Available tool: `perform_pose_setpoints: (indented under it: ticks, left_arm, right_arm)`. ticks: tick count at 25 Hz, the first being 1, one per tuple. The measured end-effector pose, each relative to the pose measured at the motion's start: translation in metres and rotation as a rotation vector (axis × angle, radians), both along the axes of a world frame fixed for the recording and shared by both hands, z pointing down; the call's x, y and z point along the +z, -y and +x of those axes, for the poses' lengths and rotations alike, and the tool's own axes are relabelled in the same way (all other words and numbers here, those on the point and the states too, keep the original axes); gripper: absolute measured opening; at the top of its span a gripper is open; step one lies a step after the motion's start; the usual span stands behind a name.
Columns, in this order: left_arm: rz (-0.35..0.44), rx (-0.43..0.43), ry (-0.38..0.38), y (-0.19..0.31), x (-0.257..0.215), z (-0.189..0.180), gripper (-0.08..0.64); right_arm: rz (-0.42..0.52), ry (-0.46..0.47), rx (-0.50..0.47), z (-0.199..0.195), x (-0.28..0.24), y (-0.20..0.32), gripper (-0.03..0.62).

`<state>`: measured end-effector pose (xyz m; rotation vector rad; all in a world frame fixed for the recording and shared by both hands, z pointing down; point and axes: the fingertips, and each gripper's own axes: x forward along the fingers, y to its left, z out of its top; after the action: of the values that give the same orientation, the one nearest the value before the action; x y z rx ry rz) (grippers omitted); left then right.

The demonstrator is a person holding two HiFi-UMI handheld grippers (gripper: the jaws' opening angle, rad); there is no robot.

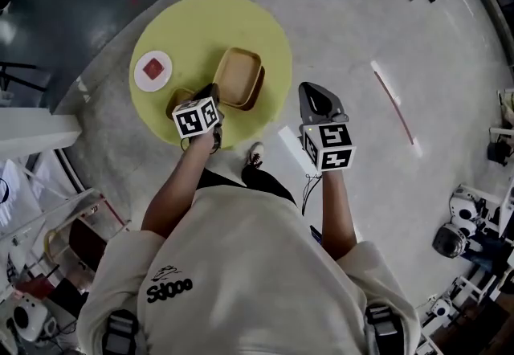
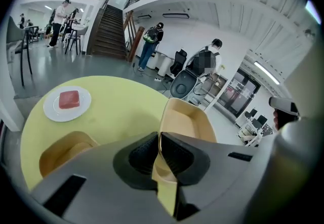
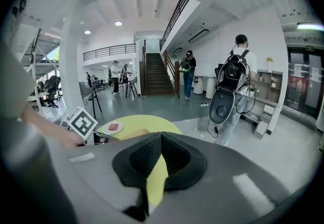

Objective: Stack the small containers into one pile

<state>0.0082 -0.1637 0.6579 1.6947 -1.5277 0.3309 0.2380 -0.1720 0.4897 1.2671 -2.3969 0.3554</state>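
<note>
The left tool (image 2: 158,143) is shut on the thin edge of a tan container (image 2: 187,119) on the yellow surface (image 2: 119,111). The right tool (image 3: 159,139) is closed, empty. That edge may slip out, tipping it onto the near-left container (image 2: 63,149).

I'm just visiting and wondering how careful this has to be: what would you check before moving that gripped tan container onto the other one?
1. Left gripper clamped on the held container by its rim: ok.
2. Second container open side up and empty: ok.
3. Plate apart from both containers: ok.
4. Right gripper out of the way, shut with nothing in it, held beside the table: ok.
5. Held container lifted off the table: cannot tell.
</note>
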Motion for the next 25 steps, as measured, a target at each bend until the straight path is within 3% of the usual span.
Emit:
perform_pose_setpoints:
  ticks: [18,22,25]
  left_arm:
    - [-0.067,-0.055,0.037,-0.015,0.040,0.017,0.029]
    - [-0.078,-0.030,0.077,-0.015,0.043,0.019,0.031]
    - [-0.082,0.005,0.157,-0.014,0.043,0.017,0.066]
  right_arm:
    - [-0.020,0.019,-0.057,0.018,0.017,0.001,0.009]
    - [-0.026,0.023,-0.055,0.020,0.018,0.000,0.009]
    - [-0.029,0.024,-0.051,0.020,0.018,-0.001,0.009]
